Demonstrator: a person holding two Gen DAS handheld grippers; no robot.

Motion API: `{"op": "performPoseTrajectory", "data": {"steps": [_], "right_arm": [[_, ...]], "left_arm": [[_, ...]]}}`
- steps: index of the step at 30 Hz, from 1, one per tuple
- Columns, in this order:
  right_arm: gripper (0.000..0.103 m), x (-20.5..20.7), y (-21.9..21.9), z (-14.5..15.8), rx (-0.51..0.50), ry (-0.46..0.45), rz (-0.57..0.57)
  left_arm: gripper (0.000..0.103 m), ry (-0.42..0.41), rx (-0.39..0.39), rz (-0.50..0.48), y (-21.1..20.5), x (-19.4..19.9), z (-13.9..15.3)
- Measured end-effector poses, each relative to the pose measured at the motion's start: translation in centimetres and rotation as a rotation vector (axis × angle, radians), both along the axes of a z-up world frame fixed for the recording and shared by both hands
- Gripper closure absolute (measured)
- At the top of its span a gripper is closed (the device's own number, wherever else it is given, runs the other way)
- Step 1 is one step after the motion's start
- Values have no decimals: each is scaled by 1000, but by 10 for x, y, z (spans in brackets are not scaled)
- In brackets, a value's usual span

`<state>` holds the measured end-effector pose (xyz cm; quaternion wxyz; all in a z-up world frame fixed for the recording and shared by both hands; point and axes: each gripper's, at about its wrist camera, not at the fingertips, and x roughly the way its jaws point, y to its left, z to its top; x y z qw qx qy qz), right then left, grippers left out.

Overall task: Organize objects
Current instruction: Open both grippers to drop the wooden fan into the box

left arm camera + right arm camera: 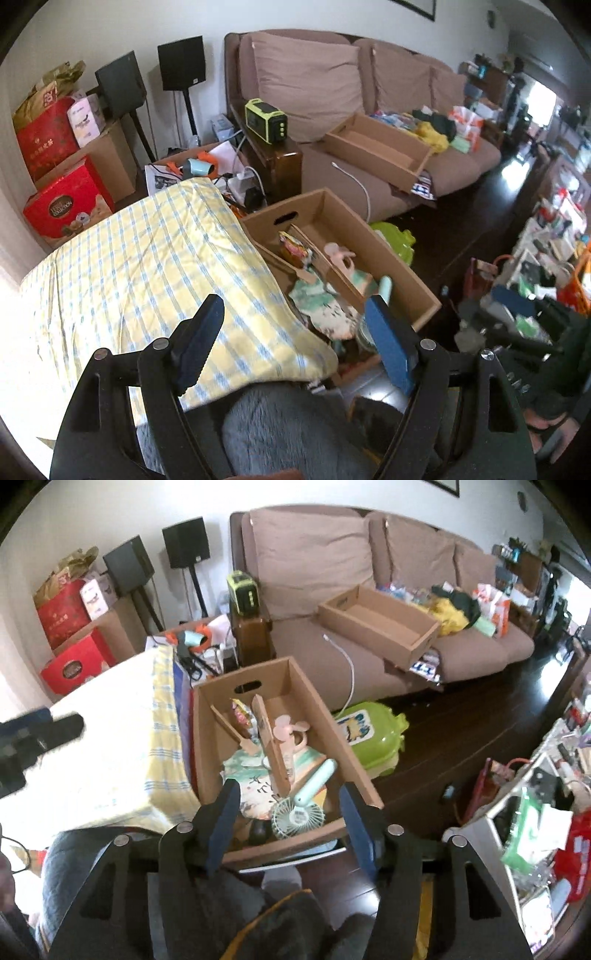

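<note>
- Both tongs hang empty over a cardboard box [207, 746] on the floor, centre frame in the right wrist view; the step in hand appears to be a pause between placements, with the box already part filled.
- The right gripper [291, 823] stands about half open, nothing between its blue pads.
- The left gripper [291, 343] is spread wide and holds nothing, over the edge of a yellow checked cushion [147, 266] at left of frame.
- A mint handheld fan [299, 812] lies in the box's near end, just above the right gripper's fingers; its long axis runs diagonally, head toward lower left, handle toward upper right.
- A pink fan [290, 731] lies mid-box beside a cardboard divider [271, 746].
- Next, judging by the clutter, a fresh item must be sought, perhaps for the empty box [380, 627] on the sofa [314, 554].
</note>
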<state>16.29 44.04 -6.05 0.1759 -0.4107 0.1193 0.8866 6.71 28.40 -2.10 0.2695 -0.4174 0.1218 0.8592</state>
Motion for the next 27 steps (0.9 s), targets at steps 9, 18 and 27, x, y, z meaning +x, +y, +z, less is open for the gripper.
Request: {"op": "performPoseTrajectory", "data": {"steps": [9, 18, 27], "right_arm": [[42, 67, -27, 11, -43, 50, -58], [42, 115, -18, 18, -35, 34, -134], [42, 129, -13, 31, -22, 66, -165]], "left_arm": [[27, 13, 17, -71, -12, 44, 18], [27, 9, 37, -127, -3, 66, 25], [27, -3, 9, -155, 4, 77, 20]]}}
